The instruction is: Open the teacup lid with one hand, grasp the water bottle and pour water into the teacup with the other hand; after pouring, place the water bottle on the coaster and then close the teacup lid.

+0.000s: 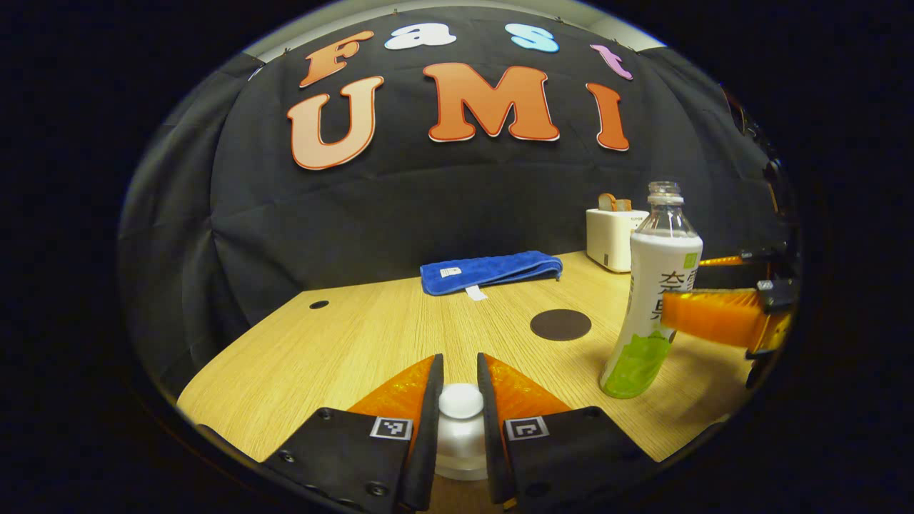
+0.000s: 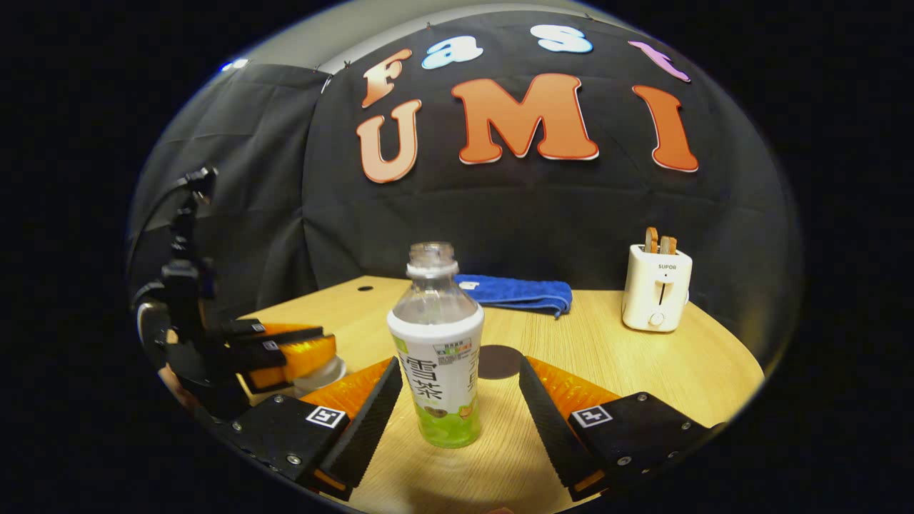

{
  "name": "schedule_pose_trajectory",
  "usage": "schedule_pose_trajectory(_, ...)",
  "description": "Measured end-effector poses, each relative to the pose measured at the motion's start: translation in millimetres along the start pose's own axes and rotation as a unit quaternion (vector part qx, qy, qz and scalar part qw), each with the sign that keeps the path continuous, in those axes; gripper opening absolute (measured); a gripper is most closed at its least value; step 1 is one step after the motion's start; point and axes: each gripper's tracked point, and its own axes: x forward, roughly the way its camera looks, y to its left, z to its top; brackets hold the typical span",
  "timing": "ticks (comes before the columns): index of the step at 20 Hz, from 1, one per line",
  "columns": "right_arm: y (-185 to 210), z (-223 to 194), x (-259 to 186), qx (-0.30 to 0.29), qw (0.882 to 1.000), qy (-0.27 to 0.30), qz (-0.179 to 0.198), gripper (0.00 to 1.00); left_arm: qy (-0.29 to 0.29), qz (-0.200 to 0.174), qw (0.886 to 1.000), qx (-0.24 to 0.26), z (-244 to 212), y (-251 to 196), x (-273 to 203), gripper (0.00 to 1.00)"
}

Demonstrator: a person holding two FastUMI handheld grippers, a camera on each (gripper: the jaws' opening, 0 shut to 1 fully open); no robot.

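Tongs of our left hand [image 1: 460, 385] sit closed to a narrow gap around the white knob of the teacup lid [image 1: 460, 401], both fingers flanking it and seemingly pressing its sides, the lid resting on the teacup [image 1: 460, 457] at the near edge of the worktop [image 1: 357, 335]. In the right gripper view the same tongs [image 2: 314, 357] appear low at the left, over the white cup.

Our right tongs [image 2: 457, 392] stand wide open, one finger on each side of the water bottle [image 2: 437, 357] and clear of it; they hold nothing yet. The bottle stands upright and uncapped, some green liquid at its bottom. In the left gripper view we see the bottle [image 1: 653, 300] to the right of the cup, one of the right tongs' fingers [image 1: 707, 314] just crossing its label.

Beyond the bottle lies the dark round coaster [image 1: 560, 324], bare. Farther back a folded blue towel [image 1: 493, 271] rests along the rear edge, and a white toaster [image 2: 657, 285] stands at the far right.

We judge the opening step to be in hand: the lid is gripped but not yet lifted, the bottle bracketed but not seized. Next, we reckon, the left tongs must raise the lid straight up and hold it aside, while the right tongs close firmly on the bottle's body before any lift or tilt towards the cup.
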Motion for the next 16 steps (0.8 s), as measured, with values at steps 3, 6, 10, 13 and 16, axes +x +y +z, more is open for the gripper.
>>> schedule_pose_trajectory(3, 3.2, -9.5, 15.3, 0.000, 1.000, 0.019, 0.001, 0.99, -0.015, 0.004, 1.000, -0.012, 12.3, 10.2, -3.6, 0.33)
schedule_pose_trajectory(6, 6.7, -26.2, 23.9, 0.007, 0.999, 0.048, -0.003, 0.92, -0.023, 0.013, 1.000, -0.010, 17.9, 23.9, -5.6, 0.31)
schedule_pose_trajectory(10, 15.6, -30.3, 35.0, 0.016, 0.998, 0.061, -0.002, 0.73, -0.030, 0.026, 0.999, -0.012, 24.0, 43.0, -6.8, 0.31)
schedule_pose_trajectory(13, 22.3, -28.9, 40.5, 0.005, 0.997, 0.075, 0.001, 0.66, -0.033, 0.037, 0.999, -0.017, 23.5, 57.8, -9.6, 0.31)
schedule_pose_trajectory(16, 22.9, -24.8, 43.0, -0.028, 0.996, 0.084, -0.008, 0.66, -0.033, 0.049, 0.998, -0.021, 22.7, 74.8, -13.8, 0.33)
